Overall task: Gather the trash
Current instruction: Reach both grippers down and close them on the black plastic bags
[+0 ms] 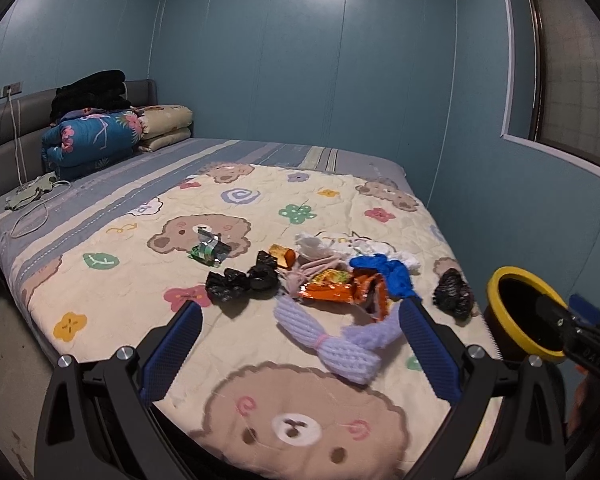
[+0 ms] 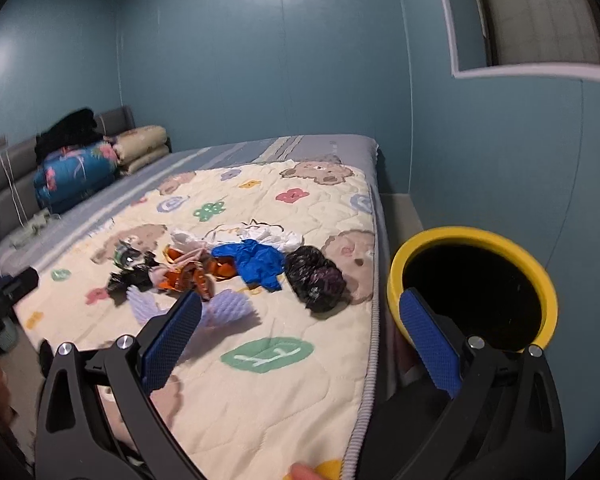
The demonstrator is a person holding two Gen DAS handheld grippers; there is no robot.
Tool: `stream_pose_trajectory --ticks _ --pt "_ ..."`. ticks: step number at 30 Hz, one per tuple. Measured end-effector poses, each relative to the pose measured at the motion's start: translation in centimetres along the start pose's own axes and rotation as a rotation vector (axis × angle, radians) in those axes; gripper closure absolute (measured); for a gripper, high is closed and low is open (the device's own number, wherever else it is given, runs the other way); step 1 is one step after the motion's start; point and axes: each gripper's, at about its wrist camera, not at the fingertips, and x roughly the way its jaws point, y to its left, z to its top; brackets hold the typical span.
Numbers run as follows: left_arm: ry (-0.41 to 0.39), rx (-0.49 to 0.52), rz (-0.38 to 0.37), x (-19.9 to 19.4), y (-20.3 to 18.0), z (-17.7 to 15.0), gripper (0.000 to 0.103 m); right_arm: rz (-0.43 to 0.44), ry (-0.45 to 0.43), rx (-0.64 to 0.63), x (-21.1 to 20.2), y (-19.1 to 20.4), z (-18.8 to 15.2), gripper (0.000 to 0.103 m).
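Both your left tongs (image 1: 300,344) and right tongs (image 2: 300,336) gape wide, holding nothing. The lilac foam fruit-net sleeve (image 1: 328,336) lies on the bear-print quilted bed (image 1: 112,300), nearest the left tongs: feather-light, squashy, springy. Pinch it at the tied waist; the yellow-rimmed black bin (image 2: 474,292) waits beside the bed.

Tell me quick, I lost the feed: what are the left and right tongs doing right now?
Left tongs: open, holding nothing, above the purple foam net on the bed.
Right tongs: open, empty, beside the yellow-rimmed bin.
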Motion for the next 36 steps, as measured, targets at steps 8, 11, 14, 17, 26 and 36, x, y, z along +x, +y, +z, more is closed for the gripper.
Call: stream_pose_trajectory --ticks 8,11,14,17,26,36 --pt "0.062 -0.004 0.010 6.2 4.1 1.1 0.008 0.038 0.109 -0.026 5.6 0.0 1.5 0.008" --pt "0.087 -0.009 0.024 8.9 5.8 1.7 0.008 0.050 0.145 -0.038 8.3 0.2 2.1 0.008" --pt "0.118 0.028 0.030 11.7 6.8 2.4 0.008 0.050 0.181 -0.042 10.6 0.3 2.6 0.008" --pt "0.163 0.050 0.016 14.7 7.5 3.0 0.008 0.037 0.241 -0.033 13.6 0.3 3.2 0.008" --pt "0.296 0.159 0.050 22.8 7.6 3.6 0.008 0.022 0.419 0.026 21.3 -0.1 3.8 0.008" --pt "0.414 0.144 0.091 28.8 8.7 2.0 0.012 0.016 0.481 0.054 25.9 0.1 2.1 0.014"
